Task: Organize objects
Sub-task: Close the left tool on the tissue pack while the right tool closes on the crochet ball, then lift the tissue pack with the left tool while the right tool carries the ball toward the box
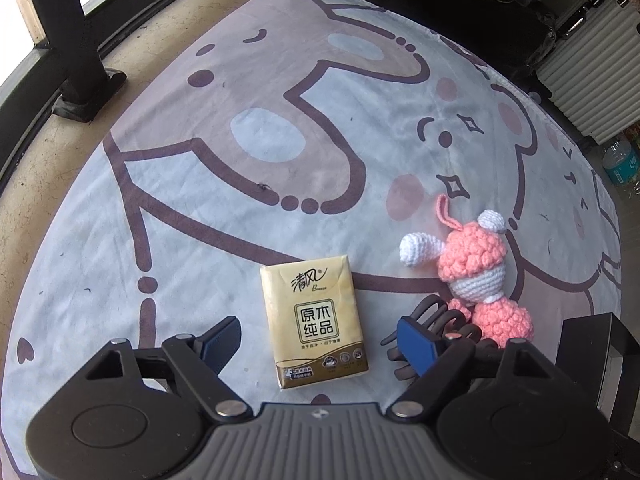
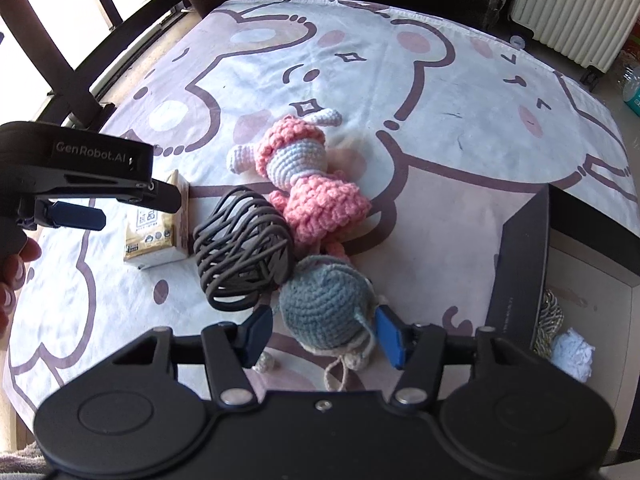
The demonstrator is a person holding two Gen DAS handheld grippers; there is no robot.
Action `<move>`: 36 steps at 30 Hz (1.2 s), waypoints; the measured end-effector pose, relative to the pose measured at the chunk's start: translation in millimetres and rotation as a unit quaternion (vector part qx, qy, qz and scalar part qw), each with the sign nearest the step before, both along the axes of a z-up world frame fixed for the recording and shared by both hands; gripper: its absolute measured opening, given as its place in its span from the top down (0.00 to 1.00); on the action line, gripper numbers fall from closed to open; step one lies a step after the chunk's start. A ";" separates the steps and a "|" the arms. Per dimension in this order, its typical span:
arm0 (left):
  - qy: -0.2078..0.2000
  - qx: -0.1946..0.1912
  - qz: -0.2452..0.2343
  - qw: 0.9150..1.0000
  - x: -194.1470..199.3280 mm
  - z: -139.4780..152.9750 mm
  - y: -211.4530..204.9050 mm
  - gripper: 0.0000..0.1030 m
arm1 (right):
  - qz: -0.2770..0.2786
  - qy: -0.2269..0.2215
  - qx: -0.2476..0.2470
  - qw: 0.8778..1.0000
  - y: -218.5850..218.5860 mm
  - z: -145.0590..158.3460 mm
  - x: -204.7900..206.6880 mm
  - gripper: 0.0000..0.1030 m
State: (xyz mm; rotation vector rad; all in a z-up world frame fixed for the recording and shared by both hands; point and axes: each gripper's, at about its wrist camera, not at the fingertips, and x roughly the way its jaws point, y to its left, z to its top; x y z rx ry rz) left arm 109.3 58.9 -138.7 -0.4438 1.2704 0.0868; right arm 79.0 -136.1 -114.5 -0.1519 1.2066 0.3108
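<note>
A gold tissue pack (image 1: pixel 315 322) lies on the cartoon blanket (image 1: pixel 240 140), between the fingers of my open left gripper (image 1: pixel 320 342), which hovers just above it. The pack also shows in the right wrist view (image 2: pixel 158 226). A pink and white crochet doll (image 1: pixel 476 268) lies to its right, also in the right wrist view (image 2: pixel 308 172). A dark wire hair claw (image 2: pixel 240 248) lies next to the doll. My right gripper (image 2: pixel 320 334) is open around a blue-grey crochet toy (image 2: pixel 324 312). The left gripper (image 2: pixel 76 212) shows at the left.
A black box (image 2: pixel 520 280) stands open at the right and holds a rope bundle (image 2: pixel 550 320) and a white fluffy item (image 2: pixel 572 354). A white suitcase (image 1: pixel 592 72) and a water bottle (image 1: pixel 620 162) stand on the floor beyond the blanket. A dark railing (image 1: pixel 76 40) runs along the left.
</note>
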 end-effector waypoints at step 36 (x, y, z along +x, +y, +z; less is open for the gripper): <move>0.000 0.069 -0.076 0.995 -3.5 8.1 -12.9 0.49 | -0.010 0.016 0.030 0.999 -12.4 13.7 -10.2 0.55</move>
